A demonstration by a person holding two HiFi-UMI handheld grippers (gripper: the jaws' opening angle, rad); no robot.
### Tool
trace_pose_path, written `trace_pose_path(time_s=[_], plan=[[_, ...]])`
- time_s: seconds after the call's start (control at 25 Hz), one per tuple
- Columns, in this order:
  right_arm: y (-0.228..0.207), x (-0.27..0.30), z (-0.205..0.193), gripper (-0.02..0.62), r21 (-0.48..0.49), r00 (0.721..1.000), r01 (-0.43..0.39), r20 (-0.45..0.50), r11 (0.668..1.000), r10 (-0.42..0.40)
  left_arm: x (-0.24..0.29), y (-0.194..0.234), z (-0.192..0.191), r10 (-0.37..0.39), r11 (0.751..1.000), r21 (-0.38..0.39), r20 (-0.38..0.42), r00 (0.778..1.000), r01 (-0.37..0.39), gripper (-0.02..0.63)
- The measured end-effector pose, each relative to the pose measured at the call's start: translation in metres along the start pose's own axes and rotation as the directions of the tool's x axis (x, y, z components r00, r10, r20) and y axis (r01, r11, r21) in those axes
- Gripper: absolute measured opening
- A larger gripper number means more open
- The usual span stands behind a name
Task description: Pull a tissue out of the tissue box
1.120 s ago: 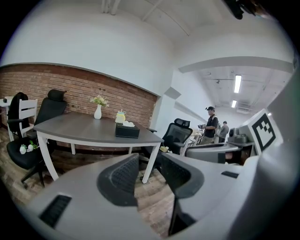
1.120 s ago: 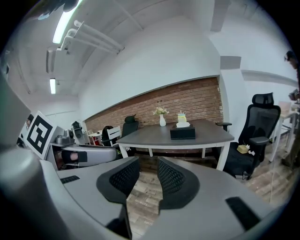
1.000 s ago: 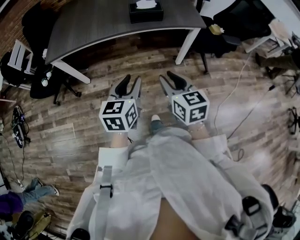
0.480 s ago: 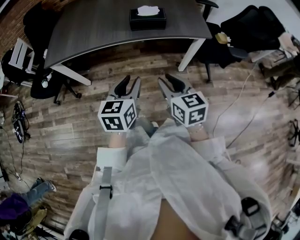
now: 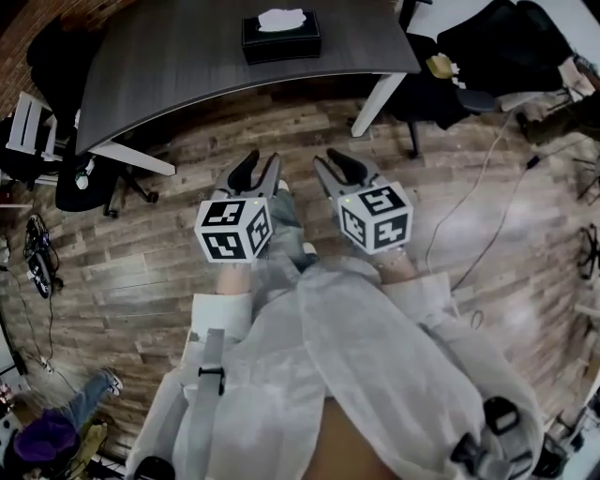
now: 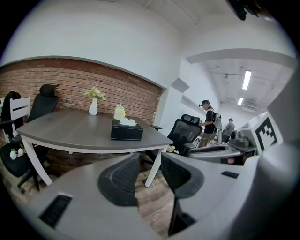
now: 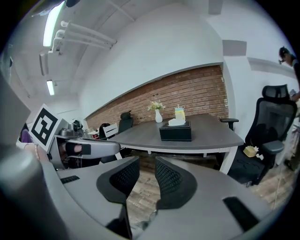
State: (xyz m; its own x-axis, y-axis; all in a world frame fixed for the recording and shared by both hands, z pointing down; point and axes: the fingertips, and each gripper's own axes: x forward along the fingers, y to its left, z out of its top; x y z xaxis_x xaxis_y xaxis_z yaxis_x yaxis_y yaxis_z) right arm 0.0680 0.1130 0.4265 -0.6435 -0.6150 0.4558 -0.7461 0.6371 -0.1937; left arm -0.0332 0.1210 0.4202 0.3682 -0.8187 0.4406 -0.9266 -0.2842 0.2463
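Note:
A black tissue box (image 5: 281, 39) with a white tissue (image 5: 281, 18) sticking out of its top stands on the dark grey table (image 5: 178, 61), far ahead of both grippers. The box also shows in the left gripper view (image 6: 126, 131) and the right gripper view (image 7: 175, 131). My left gripper (image 5: 260, 161) and right gripper (image 5: 338, 157) hang side by side over the wooden floor, well short of the table. Both stand open with nothing between their fingers, the left gripper (image 6: 150, 161) with a wider gap than the right gripper (image 7: 146, 168).
A white vase (image 6: 93, 107) with flowers and a yellow container (image 6: 119, 112) stand behind the box. Black office chairs (image 5: 487, 42) sit right of the table, a white chair (image 5: 28, 127) to its left. A cable (image 5: 487, 220) runs across the floor. People (image 6: 207, 122) stand far off.
The table and tissue box have shifted a little left and nearer in the head view as the person steps forward. Both grippers keep their pose and stay open.

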Motion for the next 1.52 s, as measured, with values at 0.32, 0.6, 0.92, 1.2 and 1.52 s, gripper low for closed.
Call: trace_pose_path(time_s=[0.32,0.6,0.92,1.2,1.52], plan=[[-0.04,0.039,0.033,0.097,0.027,0.998,0.054,0.032,0.998,-0.055,0.051,0.027,0.035,-0.037,0.999,0.023,0.006,0.999,0.037,0.13],[-0.058,0.095,0.086,0.097,0.0,0.994,0.083,0.075,0.997,-0.082,0.098,0.066,0.091,-0.099,0.993,0.068,0.028,0.995,0.097,0.13],[-0.08,0.16,0.143,0.097,0.02,0.982,0.128,0.135,0.992,-0.129,0.14,0.124,0.145,-0.125,0.988,0.097,0.043,0.991,0.12,0.13],[-0.094,0.197,0.16,0.097,0.046,0.978,0.157,0.13,0.987,-0.162,0.174,0.156,0.166,-0.157,0.983,0.103,0.031,0.987,0.154,0.13],[-0.106,0.21,0.137,0.097,0.082,0.985,0.166,0.033,0.983,-0.169,0.2,0.16,0.149,-0.208,0.974,0.086,-0.051,0.977,0.211,0.13]])
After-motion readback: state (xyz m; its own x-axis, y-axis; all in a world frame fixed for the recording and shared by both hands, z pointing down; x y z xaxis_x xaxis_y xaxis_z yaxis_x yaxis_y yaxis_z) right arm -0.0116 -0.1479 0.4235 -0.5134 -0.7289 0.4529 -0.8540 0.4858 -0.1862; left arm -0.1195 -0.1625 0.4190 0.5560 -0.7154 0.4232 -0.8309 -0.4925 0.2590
